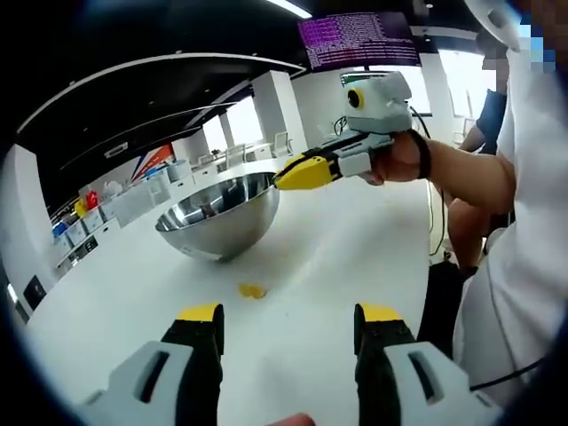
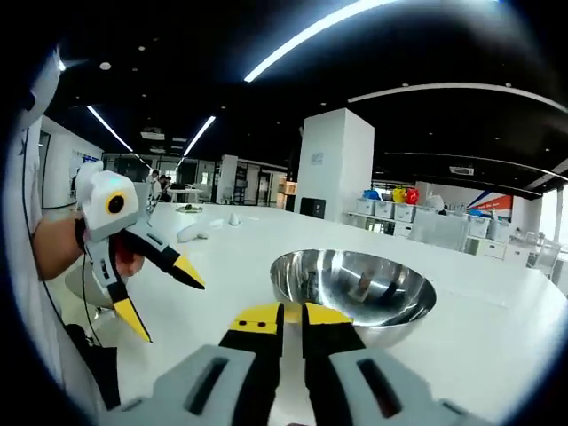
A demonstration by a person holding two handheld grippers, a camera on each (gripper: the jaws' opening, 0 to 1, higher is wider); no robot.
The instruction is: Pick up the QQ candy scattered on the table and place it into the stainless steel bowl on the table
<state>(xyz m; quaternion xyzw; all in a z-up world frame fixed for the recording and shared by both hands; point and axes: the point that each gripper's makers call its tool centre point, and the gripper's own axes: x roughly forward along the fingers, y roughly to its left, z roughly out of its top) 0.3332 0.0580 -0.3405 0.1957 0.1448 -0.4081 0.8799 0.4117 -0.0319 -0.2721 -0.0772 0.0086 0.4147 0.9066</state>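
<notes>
So, right gripper [image 2: 286, 313] pressed together near the stainless steel bowl [image 2: 355, 286] rim, pinching anything or not: can't tell. Left gripper [image 1: 290, 312] spread wide over the table [image 1: 355, 257], yellow QQ candy [image 1: 252, 290] just ahead. Probably drop-off step; next, lower and pinch that candy.

No legible text is showing in either view. In the left gripper view, a wall screen [image 1: 359, 40] above the stainless steel bowl [image 1: 222, 213] is displaying rows of purple-toned lines, too small to read. In the right gripper view, a small plate on the white pillar [image 2: 335, 164] behind the bowl is showing blurred marks only.
</notes>
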